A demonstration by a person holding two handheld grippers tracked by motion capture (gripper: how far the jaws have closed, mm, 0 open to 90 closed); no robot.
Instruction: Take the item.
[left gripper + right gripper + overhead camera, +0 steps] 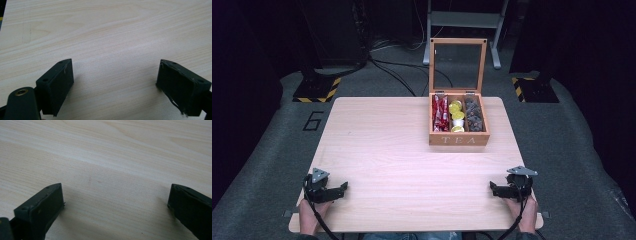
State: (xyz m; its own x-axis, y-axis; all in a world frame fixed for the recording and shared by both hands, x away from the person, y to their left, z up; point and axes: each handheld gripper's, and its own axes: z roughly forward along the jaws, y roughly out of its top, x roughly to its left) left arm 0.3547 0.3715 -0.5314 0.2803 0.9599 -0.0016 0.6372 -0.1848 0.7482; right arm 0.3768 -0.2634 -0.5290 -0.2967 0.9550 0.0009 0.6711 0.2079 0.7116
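The counter (pixel 377 165) is the largest thing here: a pale, light-grained wooden top, roughly square with rounded corners, its surface smooth and matt. Around it lies grey carpeted floor (pixel 267 150), with a painted "6" at about 9 o'clock from the counter's middle.

At about 1 o'clock on the counter, well apart from both hands, stands the wooden tea box (pixel 459 139), a rectangular box of warm brown wood with "TEA" lettered on its front wall. Its lid (pixel 458 43), a wooden frame around a clear pane, stands upright on two hinges at the back. Inside are three long compartments: the left one holds red packets (pixel 440 113), the middle one holds yellow and white packets (pixel 457 116), and the right one holds dark grey packets (pixel 474 116).

The left tool (pixel 344 187) rests at about 7 o'clock near the counter's near edge, held in the person's left hand (pixel 308 216). In the left gripper view its blocky black jaws stand wide apart over bare wood, released and holding nothing. The right tool (pixel 492 187) sits at about 5 o'clock, held in the right hand (pixel 528 212); the right gripper view shows its jaws likewise spread, empty.
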